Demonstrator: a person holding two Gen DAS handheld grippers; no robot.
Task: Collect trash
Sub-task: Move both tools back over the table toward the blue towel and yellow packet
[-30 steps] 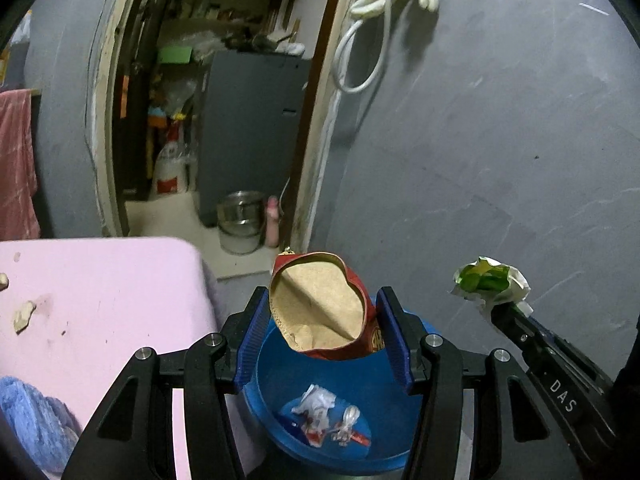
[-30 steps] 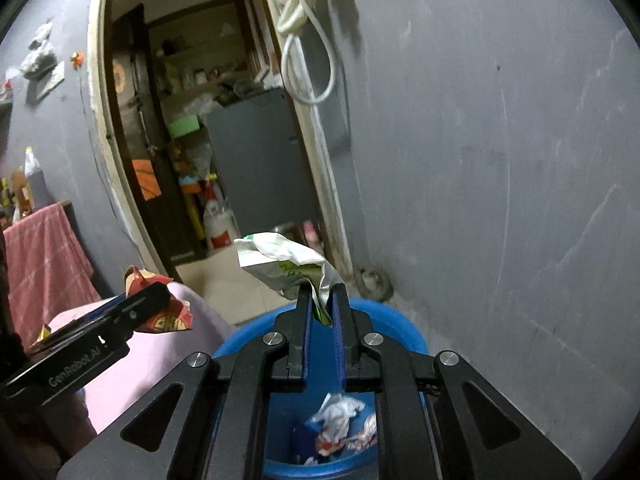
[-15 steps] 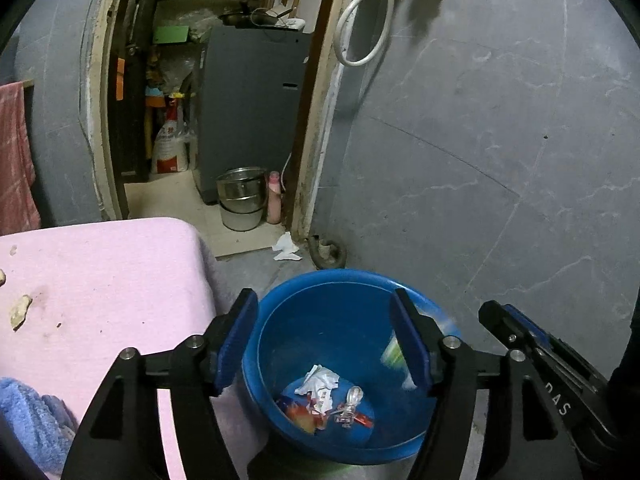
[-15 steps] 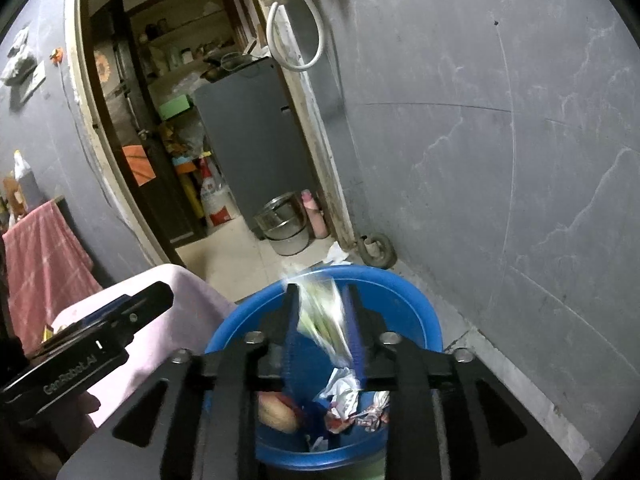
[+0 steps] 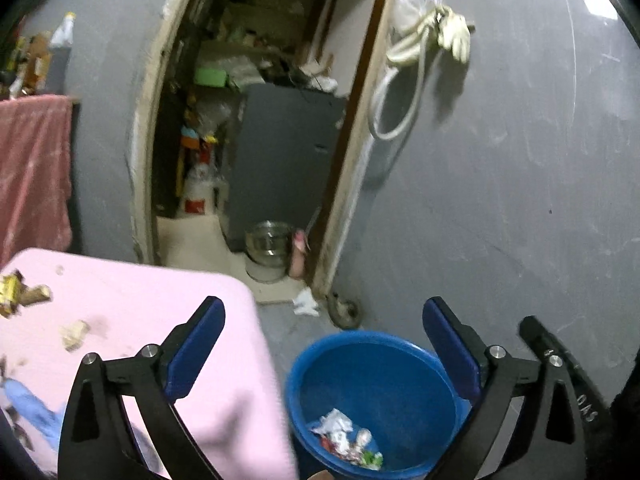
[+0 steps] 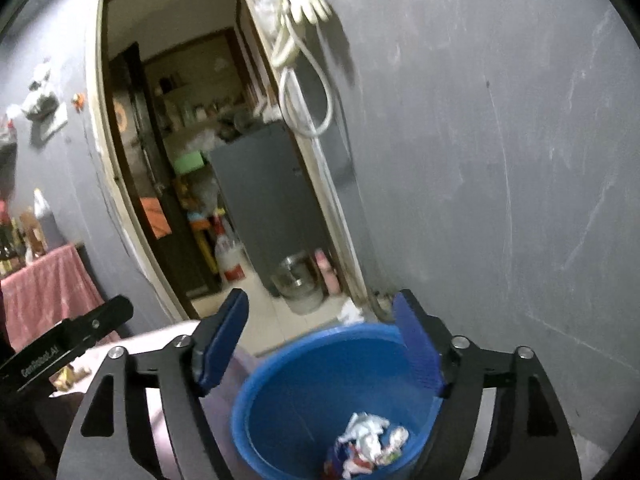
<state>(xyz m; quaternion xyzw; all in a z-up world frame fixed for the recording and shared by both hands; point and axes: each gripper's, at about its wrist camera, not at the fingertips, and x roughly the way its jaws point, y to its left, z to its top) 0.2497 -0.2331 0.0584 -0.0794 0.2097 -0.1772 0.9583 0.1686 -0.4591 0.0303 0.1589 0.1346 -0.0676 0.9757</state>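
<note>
Left wrist: left gripper (image 5: 323,332) opening wide, empty, over blue bucket (image 5: 400,354) holding crumpled wrappers (image 5: 346,438), "DAS" on neighbouring tool; right wrist: right gripper (image 6: 320,330) opening, empty, "GenRobot.AI" legible on the other.

Blue bucket (image 5: 372,368) mouth unobstructed above

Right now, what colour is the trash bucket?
Blue; the bucket shows best in the right wrist view.

Blue bucket (image 5: 372,364) holds white, red and green wrappers (image 5: 348,440). Pink surface (image 5: 132,320) at lower left carries tan scraps (image 5: 74,334). Grey wall (image 5: 500,200), rose-red towel (image 5: 34,168) at left, cream glove (image 5: 456,36) upper right.
</note>
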